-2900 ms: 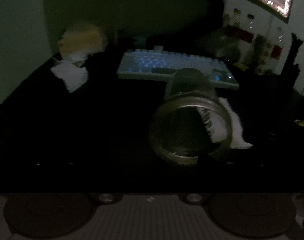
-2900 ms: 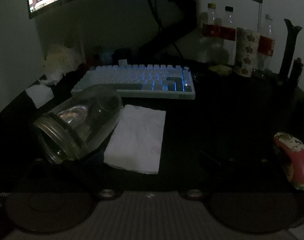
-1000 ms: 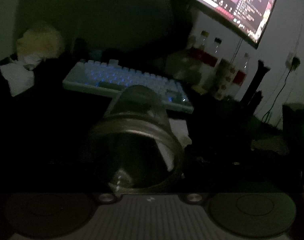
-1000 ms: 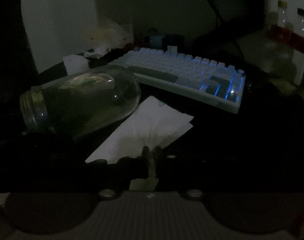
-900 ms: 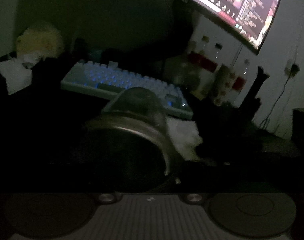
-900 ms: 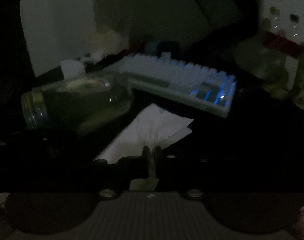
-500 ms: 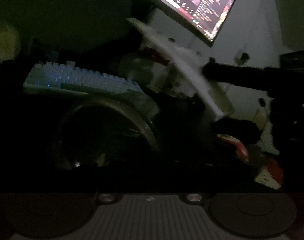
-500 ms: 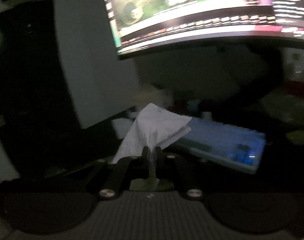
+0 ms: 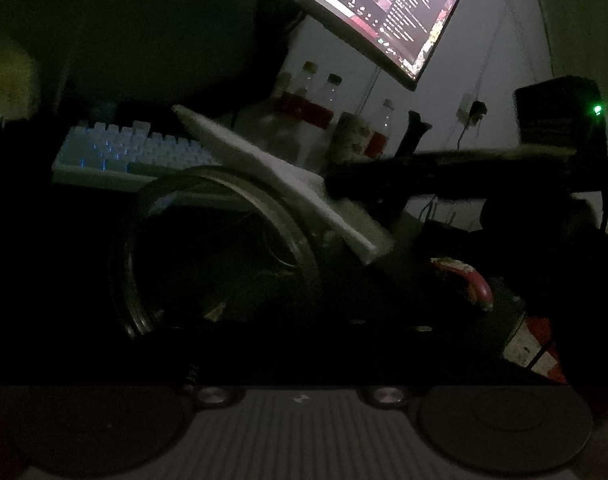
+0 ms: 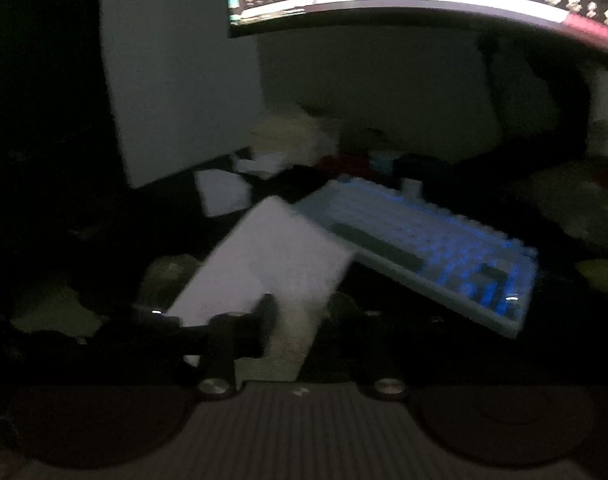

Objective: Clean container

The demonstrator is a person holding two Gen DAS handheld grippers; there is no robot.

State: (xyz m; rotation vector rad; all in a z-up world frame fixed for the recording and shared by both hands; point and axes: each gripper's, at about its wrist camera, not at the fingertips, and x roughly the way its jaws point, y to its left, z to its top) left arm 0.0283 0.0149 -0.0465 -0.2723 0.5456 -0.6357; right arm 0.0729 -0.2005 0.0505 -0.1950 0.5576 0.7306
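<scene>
The room was very dark. The glass jar point(image 9: 219, 248) lay on its side right in front of the left claw point(image 9: 299, 344), its open mouth facing the camera, filling the picture from about 9 o'clock to the middle. The claw's fingers were lost in the dark, so I could not tell if they held the jar. The right claw point(image 10: 291, 320) was closed on a white paper napkin point(image 10: 267, 268). From the left camera, the napkin point(image 9: 271, 172) leaned across the jar's rim at about 1 o'clock. Farther back sat a keyboard point(image 9: 131, 152) glowing blue at 10 o'clock, some bottles point(image 9: 316, 104) at 12 o'clock, and a bright monitor point(image 9: 388, 8) above.
</scene>
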